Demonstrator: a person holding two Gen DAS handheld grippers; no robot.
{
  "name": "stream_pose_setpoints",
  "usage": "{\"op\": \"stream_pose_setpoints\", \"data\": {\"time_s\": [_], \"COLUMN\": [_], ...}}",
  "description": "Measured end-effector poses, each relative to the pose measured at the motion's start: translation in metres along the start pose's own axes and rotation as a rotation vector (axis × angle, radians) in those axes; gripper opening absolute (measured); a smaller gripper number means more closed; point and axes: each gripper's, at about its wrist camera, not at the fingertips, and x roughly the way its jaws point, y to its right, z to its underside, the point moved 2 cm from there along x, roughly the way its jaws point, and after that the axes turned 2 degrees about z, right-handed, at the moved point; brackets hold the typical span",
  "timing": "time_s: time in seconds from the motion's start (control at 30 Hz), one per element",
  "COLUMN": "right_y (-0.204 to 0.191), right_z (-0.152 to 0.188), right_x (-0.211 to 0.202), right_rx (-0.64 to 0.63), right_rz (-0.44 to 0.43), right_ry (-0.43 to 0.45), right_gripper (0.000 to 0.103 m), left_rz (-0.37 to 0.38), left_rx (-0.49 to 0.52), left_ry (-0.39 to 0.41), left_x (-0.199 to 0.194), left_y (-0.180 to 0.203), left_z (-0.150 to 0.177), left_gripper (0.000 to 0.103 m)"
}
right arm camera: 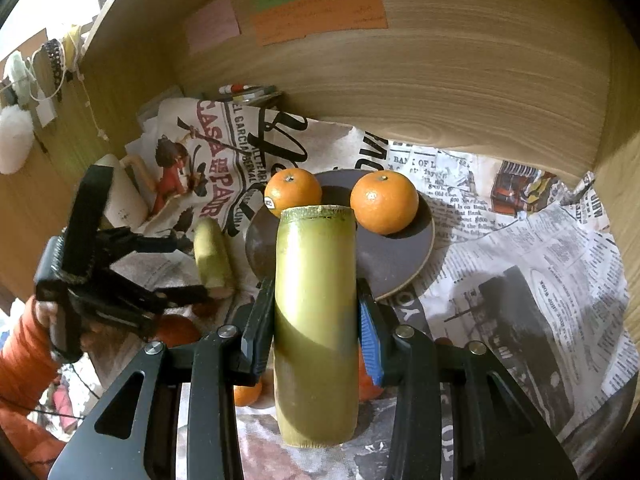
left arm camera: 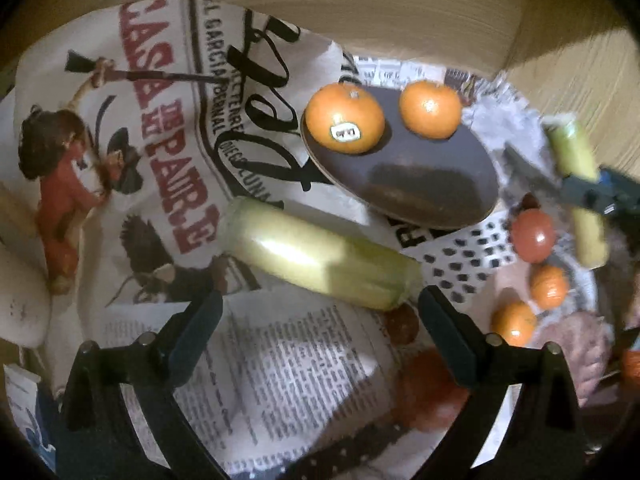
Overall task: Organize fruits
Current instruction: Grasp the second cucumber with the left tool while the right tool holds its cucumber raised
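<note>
Two oranges (left arm camera: pixel 345 117) (left arm camera: pixel 430 109) sit on a dark round plate (left arm camera: pixel 420 184); they also show in the right wrist view (right arm camera: pixel 293 191) (right arm camera: pixel 383 201), on the plate (right arm camera: pixel 392 264). My right gripper (right arm camera: pixel 318 312) is shut on a yellow-green sugarcane piece (right arm camera: pixel 316 320), held upright just in front of the plate. It shows in the left wrist view too (left arm camera: pixel 576 184). My left gripper (left arm camera: pixel 320 312) is open, just short of a second sugarcane piece (left arm camera: pixel 320 252) lying on newspaper.
A red tomato (left arm camera: pixel 533 234) and two small oranges (left arm camera: pixel 550 286) (left arm camera: pixel 514 322) lie right of the plate. Newspaper (right arm camera: pixel 540 260) covers the surface. Wooden walls (right arm camera: pixel 400 80) enclose the back and right. A white mug (right arm camera: pixel 124 196) stands at left.
</note>
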Motion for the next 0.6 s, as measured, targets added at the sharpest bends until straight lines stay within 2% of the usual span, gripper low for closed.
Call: {"op": "stream_pose_setpoints", "data": {"time_s": [0.13, 0.2, 0.43, 0.6], "right_y": [0.004, 0.005, 0.009, 0.015], "right_z": [-0.001, -0.001, 0.001, 0.003], "right_x": [0.003, 0.004, 0.003, 0.004], "right_rx": [0.015, 0.018, 0.015, 0.023], "right_rz": [-0.003, -0.005, -0.004, 0.0], "right_ry": [-0.003, -0.005, -0.006, -0.011], "right_gripper": [0.035, 0.035, 0.035, 0.035], "left_rz": [-0.017, -0.029, -0.03, -0.002], "left_rx": [-0.033, -0.058, -0.119, -0.135], "left_ry": [0.057, 0.06, -0.046, -0.054], "left_x": [-0.017, -0.018, 0.028, 0.043], "left_y": [-0.005, -0.009, -0.012, -0.004], "left_z": [-0.011, -0.016, -0.026, -0.03], "left_gripper": [0.1, 0.101, 0.101, 0.098]}}
